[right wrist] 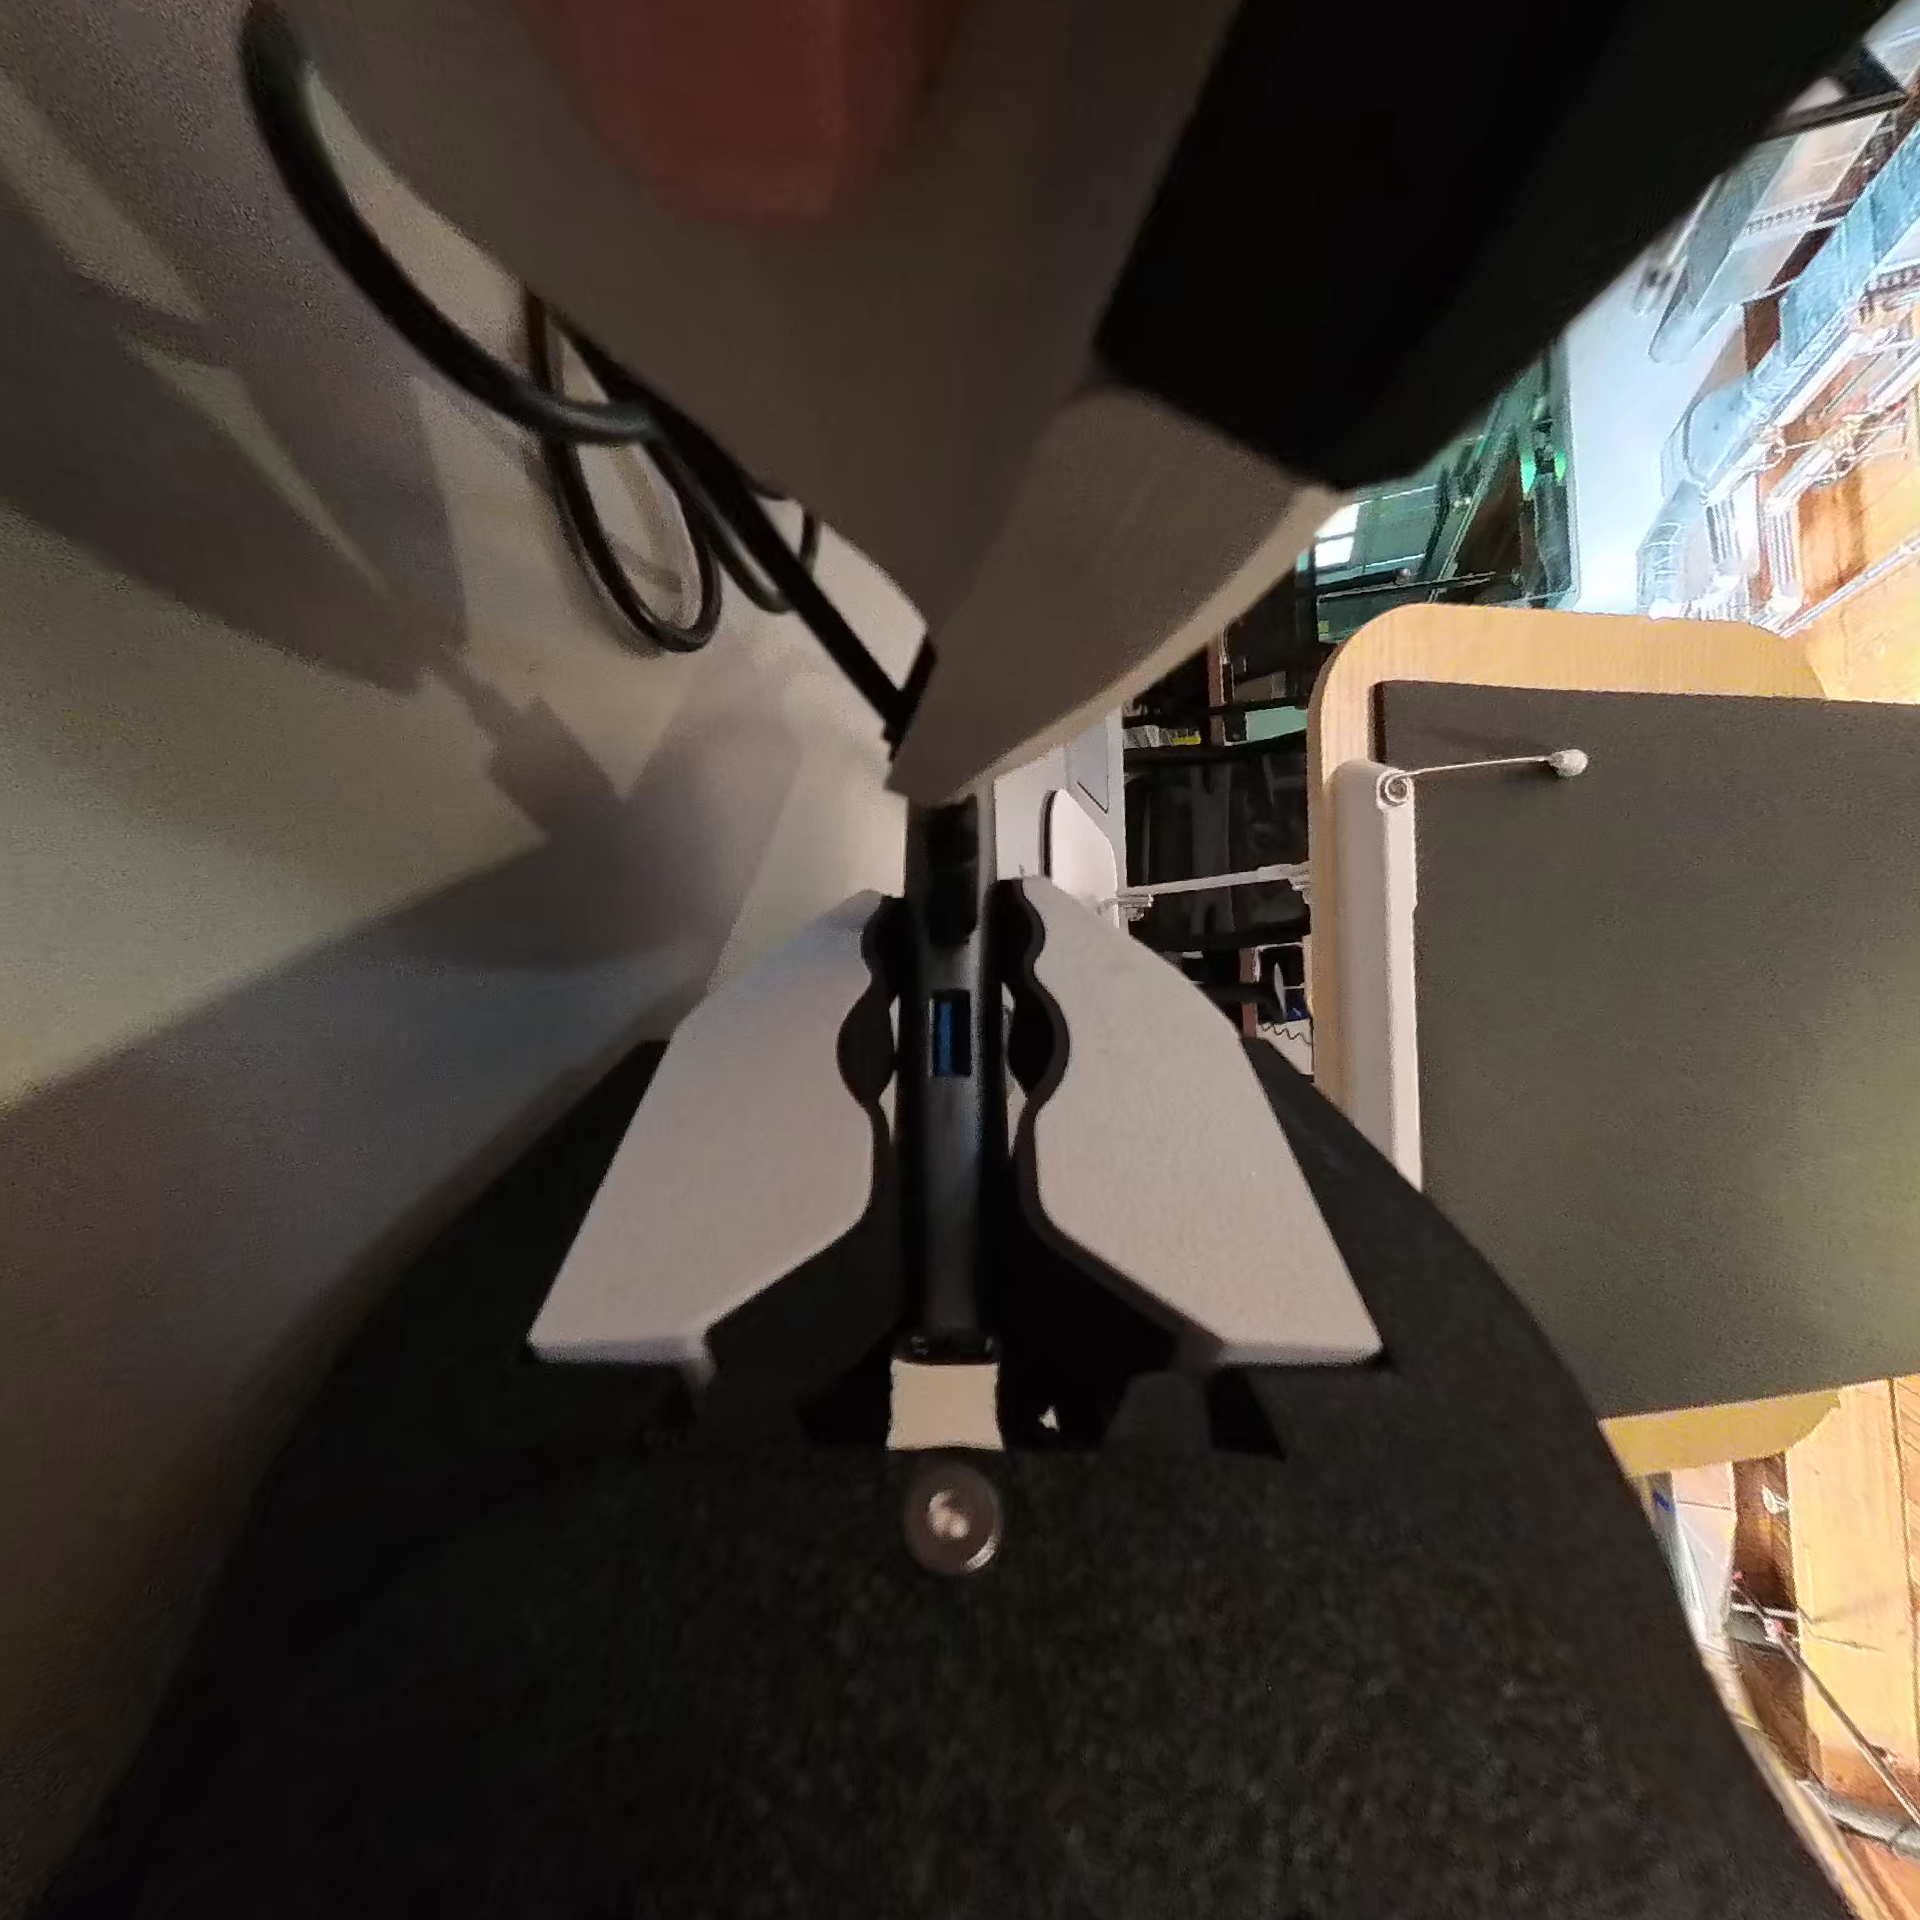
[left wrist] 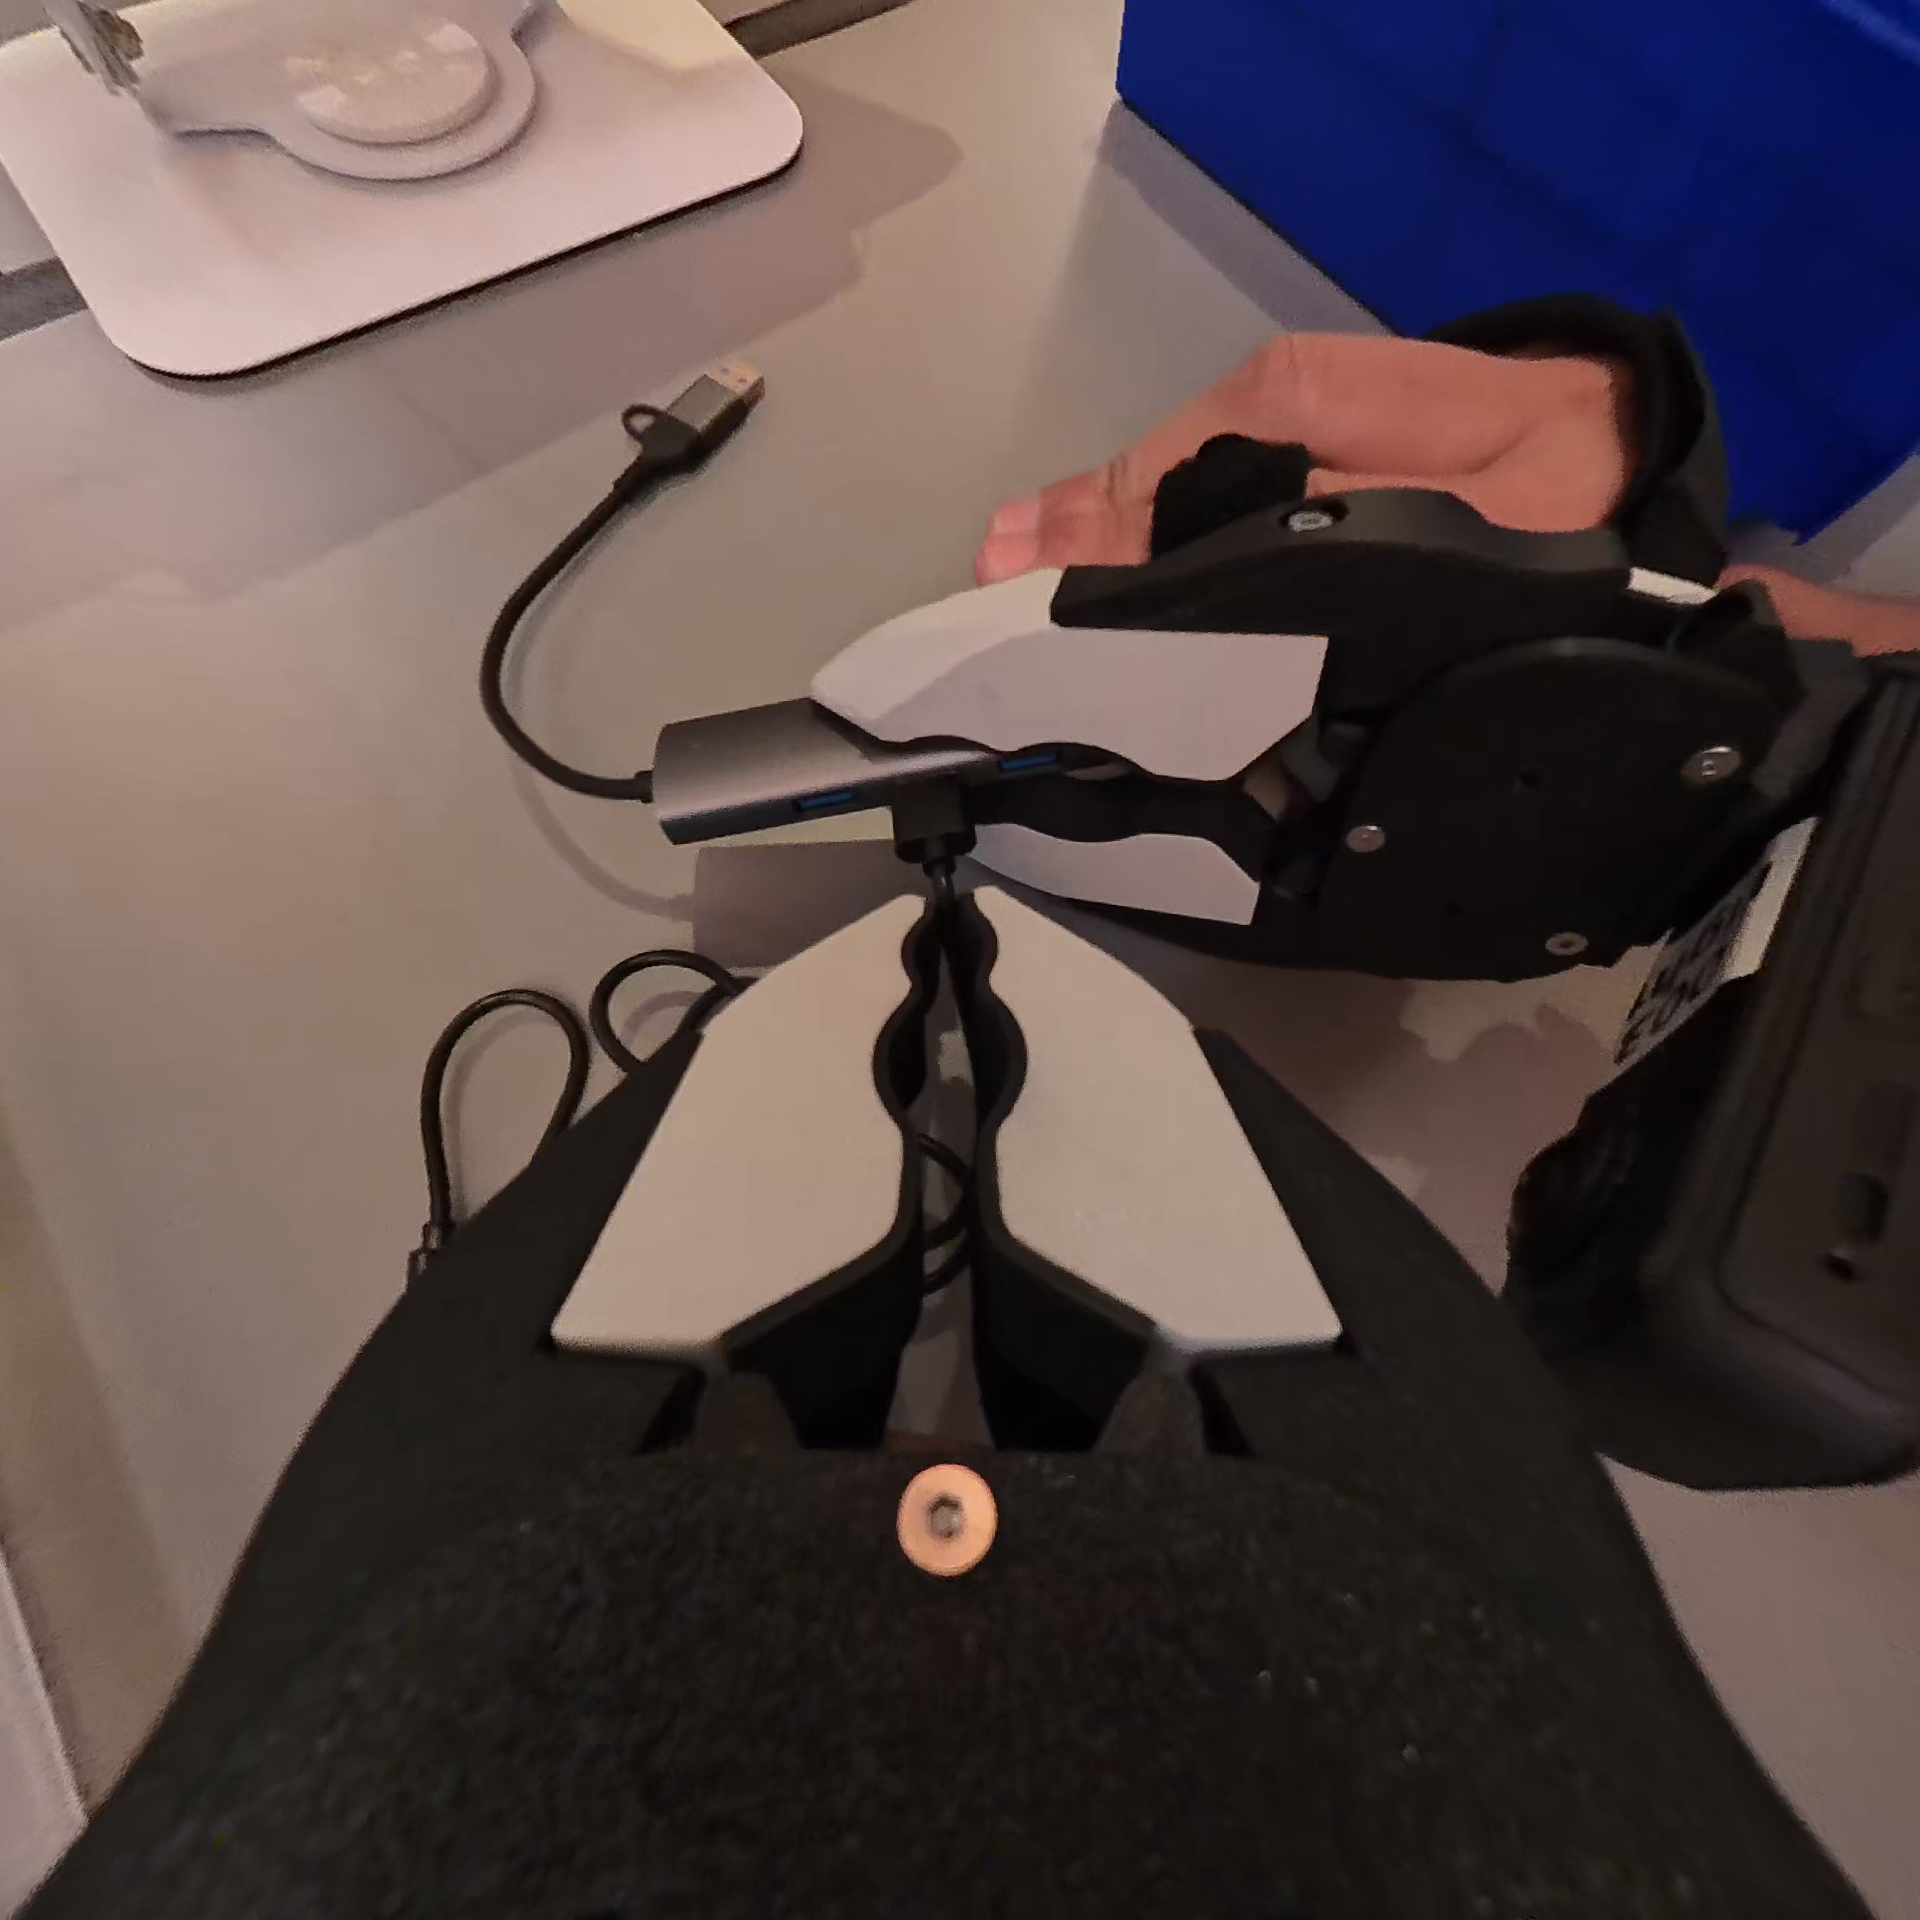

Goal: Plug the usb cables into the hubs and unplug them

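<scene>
Closest to my left camera, the left hand-held gripper (left wrist: 948,925) has its white fingers nearly together, pinching the thin black usb cable (left wrist: 943,902) just behind its plug. That plug (left wrist: 932,828) sits in a middle port on the side of the grey hub (left wrist: 790,774), with a blue port showing free on either side of it. I hold the hub lifted off the worktop (left wrist: 312,644) in the right hand-held gripper (left wrist: 904,774), which comes in from the right and clamps the hub's far end between its fingers; in the right wrist view the hub (right wrist: 951,1132) runs edge-on between those fingers, one blue port facing the lens. From the hub's free end its own short lead (left wrist: 520,665) arcs away to a loose metal connector (left wrist: 717,400) lying on the worktop. Slack cable coils (left wrist: 499,1049) on the worktop to the left of my left fingers. Toward the far left corner stands a white stand base (left wrist: 343,208), and at the far right a blue bin (left wrist: 1558,177).
</scene>
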Motion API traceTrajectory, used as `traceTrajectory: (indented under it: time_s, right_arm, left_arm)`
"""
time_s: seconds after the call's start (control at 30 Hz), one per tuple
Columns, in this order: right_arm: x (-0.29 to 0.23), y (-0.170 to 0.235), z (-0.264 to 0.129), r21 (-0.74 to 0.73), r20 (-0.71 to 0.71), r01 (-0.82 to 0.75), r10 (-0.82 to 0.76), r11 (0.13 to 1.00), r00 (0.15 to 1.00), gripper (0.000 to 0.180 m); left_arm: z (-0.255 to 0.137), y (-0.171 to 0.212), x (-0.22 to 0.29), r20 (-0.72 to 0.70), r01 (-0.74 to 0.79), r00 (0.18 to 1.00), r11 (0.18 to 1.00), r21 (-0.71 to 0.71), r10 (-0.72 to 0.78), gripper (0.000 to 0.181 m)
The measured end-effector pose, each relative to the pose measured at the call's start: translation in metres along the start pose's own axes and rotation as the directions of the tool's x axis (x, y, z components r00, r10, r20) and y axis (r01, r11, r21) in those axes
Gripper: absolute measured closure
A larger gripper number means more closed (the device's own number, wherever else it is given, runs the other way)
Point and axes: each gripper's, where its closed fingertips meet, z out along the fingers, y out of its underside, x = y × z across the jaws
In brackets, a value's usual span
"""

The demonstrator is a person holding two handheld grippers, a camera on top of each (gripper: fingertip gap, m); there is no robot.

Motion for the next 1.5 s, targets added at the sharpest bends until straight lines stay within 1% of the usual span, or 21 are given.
traceTrajectory:
  time_s: [0.13, 0.17, 0.27, 0.33, 0.47, 0.53, 0.67, 0.73, 0.77, 0.83, 0.97, 1.03, 1.17, 1.2, 1.27, 1.3, 1.37, 1.4, 1.43, 1.47, 1.5]
  right_arm:
    - [-0.003, -0.002, 0.001, -0.015, -0.001, 0.019, -0.019, 1.0, 1.0, 0.163]
    - [0.0, -0.002, 0.0, -0.005, -0.013, 0.027, -0.027, 1.0, 1.0, 0.162]
    - [0.006, -0.002, -0.003, 0.034, -0.02, -0.022, 0.023, 0.999, 1.0, 0.163]
    - [0.005, -0.002, -0.005, 0.067, -0.028, 0.012, -0.01, 0.998, 1.0, 0.163]
    - [0.0, -0.005, -0.003, 0.13, 0.003, -0.021, 0.021, 0.991, 1.0, 0.163]
    - [0.0, -0.007, -0.005, 0.152, -0.01, -0.009, 0.01, 0.988, 1.0, 0.162]
    - [0.001, -0.009, -0.009, 0.197, -0.052, -0.008, 0.018, 0.98, 0.998, 0.161]
    - [-0.003, -0.007, -0.009, 0.2, -0.03, -0.019, 0.026, 0.98, 0.999, 0.162]
    - [-0.003, -0.007, -0.009, 0.199, -0.014, -0.043, 0.047, 0.979, 0.999, 0.162]
    - [-0.004, -0.008, -0.011, 0.204, 0.001, -0.05, 0.051, 0.978, 0.999, 0.162]
    - [0.003, -0.007, -0.013, 0.18, 0.027, -0.062, 0.058, 0.982, 0.998, 0.163]
    - [0.009, -0.007, -0.015, 0.192, -0.01, -0.034, 0.037, 0.981, 0.999, 0.163]
    - [0.011, -0.006, -0.015, 0.199, -0.015, -0.05, 0.054, 0.979, 0.998, 0.162]
    - [0.014, -0.005, -0.017, 0.21, -0.026, -0.054, 0.06, 0.976, 0.998, 0.162]
    - [0.017, 0.004, -0.016, 0.188, -0.039, -0.078, 0.086, 0.979, 0.995, 0.162]
    - [0.018, 0.009, -0.015, 0.18, -0.045, -0.084, 0.094, 0.98, 0.995, 0.162]
    - [0.02, 0.017, -0.011, 0.163, -0.04, -0.128, 0.136, 0.978, 0.99, 0.162]
    - [0.021, 0.02, -0.01, 0.161, -0.034, -0.153, 0.161, 0.975, 0.986, 0.162]
    - [0.021, 0.022, -0.009, 0.161, -0.028, -0.17, 0.177, 0.972, 0.984, 0.162]
    - [0.021, 0.022, -0.009, 0.161, -0.03, -0.173, 0.18, 0.972, 0.983, 0.162]
    - [0.022, 0.022, -0.009, 0.163, -0.032, -0.172, 0.18, 0.971, 0.983, 0.162]
  left_arm:
    - [0.002, 0.004, -0.003, 0.001, 0.002, 1.0, 1.0, -0.009, -0.002, 0.179]
    - [0.002, 0.004, -0.003, -0.015, 0.015, 1.0, 1.0, 0.0, -0.015, 0.179]
    - [-0.001, -0.003, -0.003, -0.068, 0.046, 0.997, 0.998, 0.044, -0.043, 0.178]
    - [-0.002, -0.004, 0.0, -0.089, 0.048, 0.995, 0.998, 0.05, -0.043, 0.178]
    - [-0.002, -0.002, -0.001, -0.058, -0.026, 0.998, 0.999, 0.022, 0.027, 0.179]
    - [-0.003, -0.002, -0.003, -0.063, -0.015, 0.998, 1.0, 0.02, 0.016, 0.179]
    - [-0.007, 0.001, -0.019, -0.014, -0.015, 1.0, 1.0, 0.01, 0.016, 0.179]
    - [-0.01, -0.001, -0.018, -0.069, 0.006, 0.998, 1.0, 0.03, -0.004, 0.179]
    - [-0.011, -0.001, -0.017, -0.08, -0.012, 0.997, 0.999, 0.039, 0.015, 0.178]
    - [-0.011, 0.002, -0.017, -0.077, -0.048, 0.996, 0.999, 0.024, 0.05, 0.178]
    - [-0.01, -0.001, -0.018, -0.084, -0.01, 0.996, 0.999, 0.048, 0.014, 0.179]
    - [-0.012, -0.004, -0.018, -0.1, 0.013, 0.995, 0.998, 0.068, -0.006, 0.179]
    - [-0.015, -0.01, -0.016, -0.077, 0.015, 0.997, 0.994, 0.11, -0.006, 0.178]
    - [-0.019, -0.012, -0.014, -0.068, 0.015, 0.998, 0.992, 0.129, -0.007, 0.177]
    - [-0.037, -0.017, -0.01, -0.066, 0.028, 0.998, 0.984, 0.178, -0.016, 0.159]
    - [-0.051, -0.018, -0.007, -0.084, 0.044, 0.996, 0.979, 0.198, -0.028, 0.154]
    - [-0.087, -0.017, -0.008, -0.123, 0.065, 0.992, 0.968, 0.244, -0.036, 0.152]
    - [-0.109, -0.016, -0.017, -0.108, 0.048, 0.994, 0.96, 0.276, -0.019, 0.152]
    - [-0.132, -0.013, -0.03, -0.079, -0.002, 0.997, 0.955, 0.298, 0.027, 0.152]
    - [-0.154, -0.008, -0.046, -0.05, -0.07, 0.995, 0.951, 0.302, 0.09, 0.154]
    - [-0.171, 0.002, -0.06, -0.059, -0.147, 0.984, 0.949, 0.278, 0.17, 0.154]
